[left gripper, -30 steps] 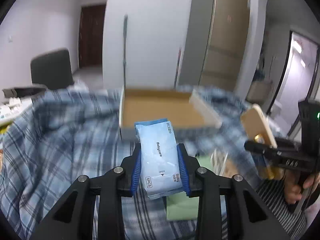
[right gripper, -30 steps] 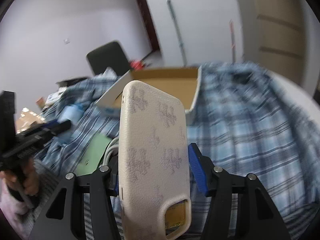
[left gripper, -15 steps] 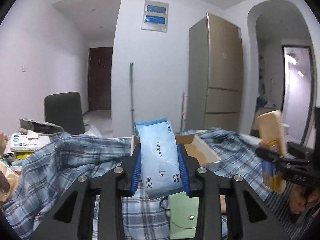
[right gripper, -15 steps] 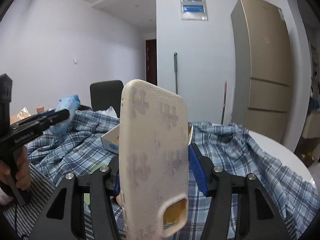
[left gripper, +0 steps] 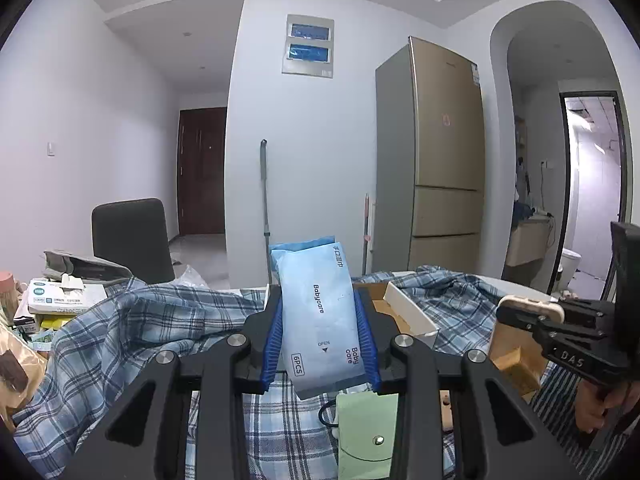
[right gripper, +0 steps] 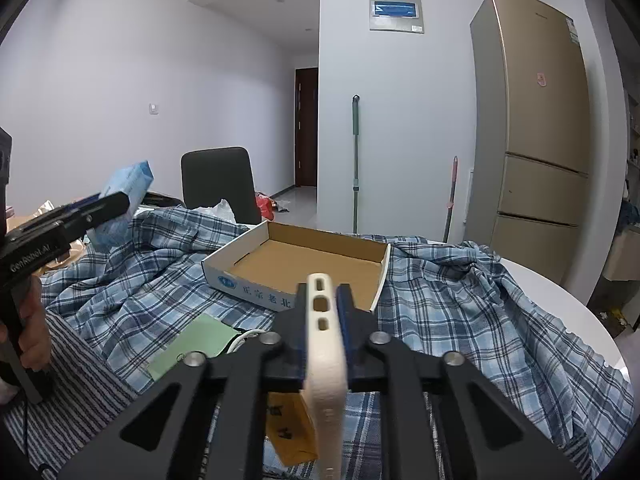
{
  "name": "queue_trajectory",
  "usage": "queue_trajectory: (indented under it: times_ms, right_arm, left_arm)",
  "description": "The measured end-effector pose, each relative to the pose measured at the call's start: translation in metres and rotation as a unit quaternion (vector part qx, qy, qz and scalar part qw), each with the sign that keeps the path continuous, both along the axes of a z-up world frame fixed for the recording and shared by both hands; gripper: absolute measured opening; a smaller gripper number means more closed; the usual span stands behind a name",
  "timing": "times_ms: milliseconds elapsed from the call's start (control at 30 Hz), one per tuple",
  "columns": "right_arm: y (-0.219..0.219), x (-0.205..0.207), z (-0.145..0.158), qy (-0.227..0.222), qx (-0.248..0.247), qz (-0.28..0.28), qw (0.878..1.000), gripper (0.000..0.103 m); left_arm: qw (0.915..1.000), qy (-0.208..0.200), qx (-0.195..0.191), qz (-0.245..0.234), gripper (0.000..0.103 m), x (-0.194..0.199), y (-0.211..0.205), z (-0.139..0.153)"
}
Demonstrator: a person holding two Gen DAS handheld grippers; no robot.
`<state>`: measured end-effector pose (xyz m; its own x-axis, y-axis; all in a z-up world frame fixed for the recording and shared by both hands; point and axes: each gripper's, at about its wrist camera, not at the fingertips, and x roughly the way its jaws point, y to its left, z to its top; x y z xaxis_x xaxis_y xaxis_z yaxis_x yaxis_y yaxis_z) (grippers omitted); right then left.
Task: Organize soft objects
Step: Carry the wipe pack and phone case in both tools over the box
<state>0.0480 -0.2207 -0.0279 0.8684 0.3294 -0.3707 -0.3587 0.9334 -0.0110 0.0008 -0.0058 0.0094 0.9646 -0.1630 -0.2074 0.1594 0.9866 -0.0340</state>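
My left gripper is shut on a light blue pack of Babycare wipes, held upright above the plaid cloth. In the right wrist view that pack and gripper hang at the left. My right gripper has its jaws closing tight on a cream phone case. The case stands edge-on, with both blue pads pressing its flat sides. From the left wrist view the case shows at the right in the right gripper. An open cardboard box lies just beyond.
A green snap pouch and a white cable lie on the cloth near me. A brown card sits under the case. A dark chair, a fridge and clutter at the left ring the table.
Both views have tilted up from the table toward the room. The phone case, earlier held across its width with its back facing the camera, now sits edge-on between much narrower jaws.
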Motion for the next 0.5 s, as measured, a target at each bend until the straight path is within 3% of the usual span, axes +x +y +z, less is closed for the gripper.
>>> queue_trajectory:
  times_ms: [333,500]
  right_arm:
    - [-0.011,0.002,0.009,0.006,0.032,-0.005,0.999,0.009]
    - [-0.011,-0.001,0.023,-0.001,0.029,-0.001,1.000,0.009]
  left_arm:
    - [0.9996,-0.015,-0.025,0.001,0.036,-0.008,0.006,0.015]
    - [0.9994,-0.029,-0.017,0.004,0.036,-0.014,0.002,0.030]
